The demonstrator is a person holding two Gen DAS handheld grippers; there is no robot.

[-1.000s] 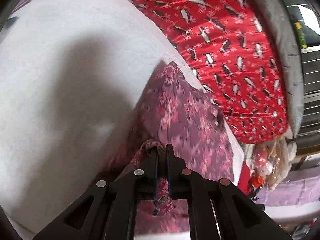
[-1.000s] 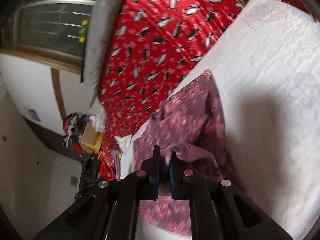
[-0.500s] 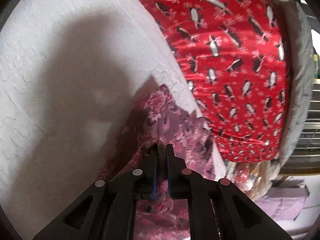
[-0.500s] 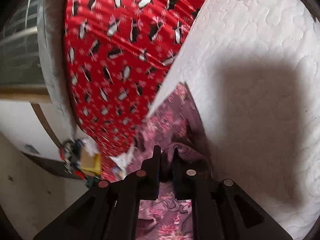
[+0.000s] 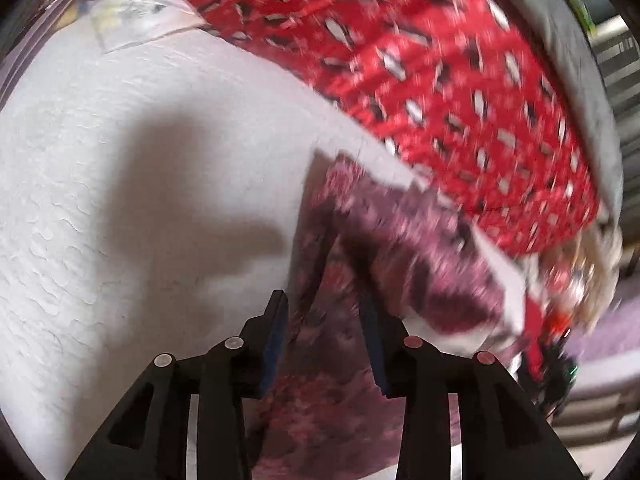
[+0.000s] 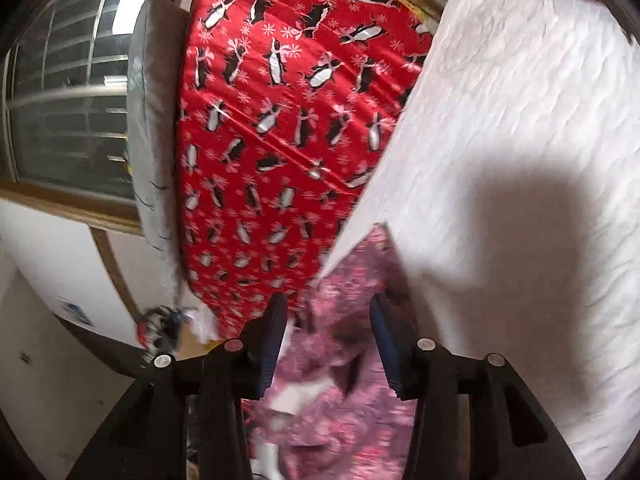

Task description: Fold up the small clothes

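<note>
A small pink-and-maroon floral garment (image 5: 400,248) lies folded on the white quilted surface (image 5: 120,200), near its edge. My left gripper (image 5: 322,300) is open just above the garment, with cloth below the gap between its fingers. In the right wrist view the same garment (image 6: 352,400) lies under my right gripper (image 6: 330,304), which is also open and holds nothing. Both views are motion-blurred.
A red blanket with a penguin print (image 5: 460,80) (image 6: 280,120) lies along the white surface's far edge. A grey cushion (image 6: 150,120) and a window (image 6: 68,100) are beyond it. Clutter (image 5: 560,300) lies on the floor off the edge.
Both grippers were shut on folds of the garment; both have now opened and let the cloth drop onto the surface. Both views have shifted and blurred.
</note>
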